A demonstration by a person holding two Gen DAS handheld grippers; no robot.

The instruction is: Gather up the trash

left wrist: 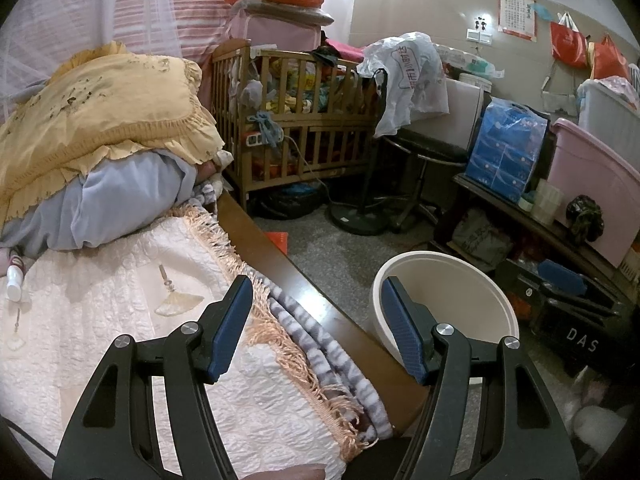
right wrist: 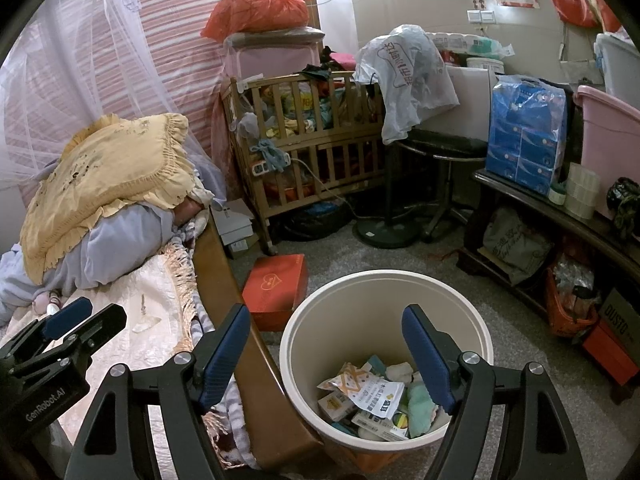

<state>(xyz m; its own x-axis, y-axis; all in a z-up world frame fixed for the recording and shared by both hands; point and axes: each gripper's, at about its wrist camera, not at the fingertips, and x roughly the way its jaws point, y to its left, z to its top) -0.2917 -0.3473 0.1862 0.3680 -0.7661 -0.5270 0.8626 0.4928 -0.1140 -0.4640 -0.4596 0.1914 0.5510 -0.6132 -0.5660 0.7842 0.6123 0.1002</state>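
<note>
A white round bin (right wrist: 304, 340) stands on the floor beside the bed's wooden edge; it holds several wrappers, boxes and tissues (right wrist: 372, 396). It also shows in the left wrist view (left wrist: 460, 280), where its contents are hidden. My right gripper (right wrist: 326, 356) is open and empty, above the bin's near rim. My left gripper (left wrist: 316, 328) is open and empty over the bed's edge, left of the bin; it shows in the right wrist view (right wrist: 64, 320) over the quilt. A small white bottle (left wrist: 14, 284) lies on the quilt at far left.
The bed carries a white quilt (left wrist: 120, 320), a yellow pillow (left wrist: 100, 112) and blue bedding. A red box (right wrist: 276, 284) lies on the floor by the bed. Beyond are a wooden crib (left wrist: 296, 120), a fan stand, a stool and a cluttered low bench (right wrist: 560, 208).
</note>
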